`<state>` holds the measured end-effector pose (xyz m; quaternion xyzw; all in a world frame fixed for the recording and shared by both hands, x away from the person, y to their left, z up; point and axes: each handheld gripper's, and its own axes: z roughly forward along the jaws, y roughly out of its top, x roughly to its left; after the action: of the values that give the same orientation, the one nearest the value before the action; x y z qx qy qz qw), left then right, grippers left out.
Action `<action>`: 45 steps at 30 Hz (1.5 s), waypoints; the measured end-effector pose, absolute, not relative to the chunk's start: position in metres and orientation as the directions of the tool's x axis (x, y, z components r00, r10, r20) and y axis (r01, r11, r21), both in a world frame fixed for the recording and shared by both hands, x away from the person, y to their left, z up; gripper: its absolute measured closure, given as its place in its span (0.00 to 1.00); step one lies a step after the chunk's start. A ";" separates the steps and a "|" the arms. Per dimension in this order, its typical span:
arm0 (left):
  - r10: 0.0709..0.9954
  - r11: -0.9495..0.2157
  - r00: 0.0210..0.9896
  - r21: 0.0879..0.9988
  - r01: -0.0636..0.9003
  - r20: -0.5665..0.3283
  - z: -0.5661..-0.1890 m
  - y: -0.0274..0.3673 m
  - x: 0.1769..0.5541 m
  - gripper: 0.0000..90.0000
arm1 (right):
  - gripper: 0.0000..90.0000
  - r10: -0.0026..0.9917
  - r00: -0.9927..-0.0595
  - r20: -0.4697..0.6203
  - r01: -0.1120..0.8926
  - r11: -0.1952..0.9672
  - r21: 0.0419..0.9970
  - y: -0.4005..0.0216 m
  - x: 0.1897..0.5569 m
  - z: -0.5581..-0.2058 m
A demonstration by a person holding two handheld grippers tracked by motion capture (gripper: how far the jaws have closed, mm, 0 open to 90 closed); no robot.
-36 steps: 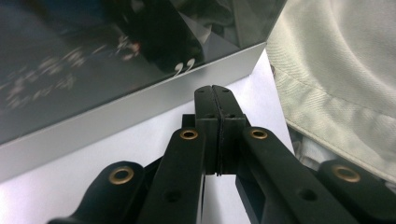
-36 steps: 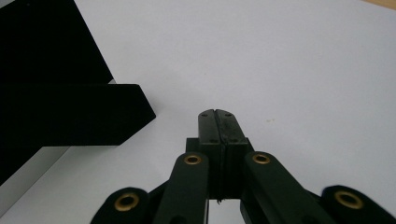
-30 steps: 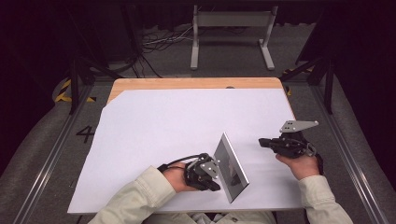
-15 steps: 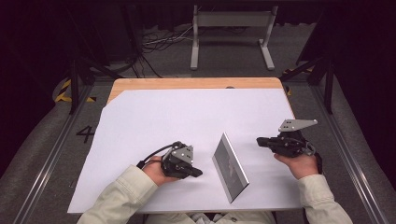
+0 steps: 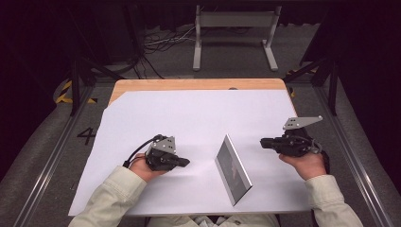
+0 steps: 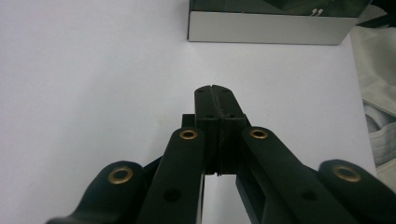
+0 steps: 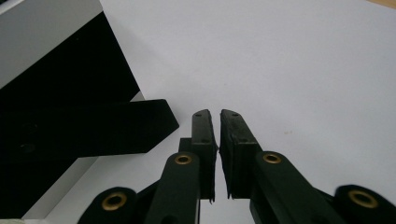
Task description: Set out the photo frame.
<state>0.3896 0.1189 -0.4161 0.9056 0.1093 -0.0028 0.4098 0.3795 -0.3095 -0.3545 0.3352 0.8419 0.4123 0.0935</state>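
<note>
A silver-edged picture frame (image 5: 232,169) stands tilted on the white sheet (image 5: 189,118), propped on its black back leg (image 7: 93,128). My left gripper (image 5: 185,162) rests on the sheet a short way left of the frame, jaws pressed shut with nothing in them (image 6: 212,88); the frame's silver edge (image 6: 266,28) lies ahead of it. My right gripper (image 5: 263,142) hovers just right of the frame, pointing at its black back (image 7: 60,70). Its jaws (image 7: 218,113) have just been opening and show a narrow gap with nothing between them.
The white sheet covers a wooden tabletop (image 5: 198,84). Beyond the far edge are a grey metal stand (image 5: 234,35) and cables (image 5: 161,45) on the floor. A person's sleeves (image 5: 113,198) come in at the near edge.
My left gripper has drawn away leftward from the frame, which it was against a second ago; the frame now stands on its own. The right hand has stayed in place.
</note>
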 end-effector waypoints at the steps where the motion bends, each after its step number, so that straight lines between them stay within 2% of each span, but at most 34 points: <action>1: 0.202 -0.638 0.974 0.741 0.207 -0.098 -0.416 0.121 0.390 1.00 | 0.92 0.644 -0.755 0.121 0.494 0.438 0.751 -0.308 0.380 -0.352; 6: 0.217 -0.627 0.971 0.749 0.214 -0.095 -0.417 0.127 0.391 1.00 | 0.87 0.645 -0.752 0.137 0.513 0.441 0.736 -0.303 0.379 -0.342; 18: 0.246 -0.619 0.964 0.750 0.234 -0.097 -0.418 0.132 0.394 1.00 | 0.85 0.629 -0.767 0.127 0.492 0.449 0.746 -0.292 0.367 -0.324; 45: 0.249 -0.613 0.964 0.755 0.234 -0.097 -0.417 0.133 0.393 0.99 | 0.69 0.590 -0.792 0.159 0.482 0.443 0.756 -0.257 0.327 -0.294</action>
<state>0.3926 0.1327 -0.4171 0.8980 0.1346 0.0090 0.4188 0.3270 -0.2573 -0.2943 0.3163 0.8471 0.4223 0.0640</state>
